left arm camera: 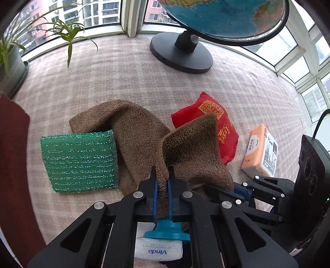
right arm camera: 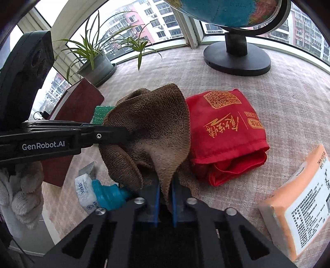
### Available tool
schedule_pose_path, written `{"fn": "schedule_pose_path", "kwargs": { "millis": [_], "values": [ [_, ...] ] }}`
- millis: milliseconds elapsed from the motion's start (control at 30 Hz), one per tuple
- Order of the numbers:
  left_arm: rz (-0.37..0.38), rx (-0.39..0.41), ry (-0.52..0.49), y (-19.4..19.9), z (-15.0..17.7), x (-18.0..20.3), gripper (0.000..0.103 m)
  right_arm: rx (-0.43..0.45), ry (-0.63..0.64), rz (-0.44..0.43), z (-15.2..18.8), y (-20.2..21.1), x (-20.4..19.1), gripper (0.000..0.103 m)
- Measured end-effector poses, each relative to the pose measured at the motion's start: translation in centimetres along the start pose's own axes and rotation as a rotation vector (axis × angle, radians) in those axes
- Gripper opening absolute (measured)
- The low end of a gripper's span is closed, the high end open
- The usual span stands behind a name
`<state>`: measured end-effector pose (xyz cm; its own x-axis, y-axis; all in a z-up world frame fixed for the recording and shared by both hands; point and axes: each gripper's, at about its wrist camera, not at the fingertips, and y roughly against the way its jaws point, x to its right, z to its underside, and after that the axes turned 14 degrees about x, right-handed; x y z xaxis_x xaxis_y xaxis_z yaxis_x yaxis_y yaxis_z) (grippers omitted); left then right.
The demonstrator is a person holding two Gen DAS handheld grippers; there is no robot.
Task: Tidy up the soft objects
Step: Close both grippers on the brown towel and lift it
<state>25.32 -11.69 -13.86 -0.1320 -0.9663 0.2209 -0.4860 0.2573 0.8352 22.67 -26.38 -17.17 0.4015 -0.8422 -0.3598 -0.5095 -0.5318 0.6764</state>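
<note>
Checked bench cover (left arm camera: 123, 78) by the windows: both tools pinch the brown towel (left arm camera: 140, 132).
I see left tool (left arm camera: 162, 181) and right tool (right arm camera: 165, 187) clamped on its raised folds, between green scouring pad (left arm camera: 79, 160) and red bag (right arm camera: 224, 132).

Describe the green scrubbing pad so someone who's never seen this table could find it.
Start at the globe by the window and come toward the brown towel. The green pad lies flat against the towel's edge, away from the red bag. It alone glitters.

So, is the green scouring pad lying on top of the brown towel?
No, the green scouring pad lies on the tablecloth, tucked under the brown towel.
</note>
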Motion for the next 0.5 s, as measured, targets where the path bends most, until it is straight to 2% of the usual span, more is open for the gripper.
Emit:
{"fn": "schedule_pose_path", "kwargs": {
  "millis": [167,500],
  "values": [
    [0.015,0.045,-0.006,2.2,-0.6,0.1,0.006,0.041,-0.017,-0.017,-1.2,2.2,-0.7,0.004],
    [0.052,0.163,-0.037,8.8,-2.7,0.2,0.006,0.203,0.071,-0.005,-5.3,9.3,-5.2,0.004]
  ]
}}
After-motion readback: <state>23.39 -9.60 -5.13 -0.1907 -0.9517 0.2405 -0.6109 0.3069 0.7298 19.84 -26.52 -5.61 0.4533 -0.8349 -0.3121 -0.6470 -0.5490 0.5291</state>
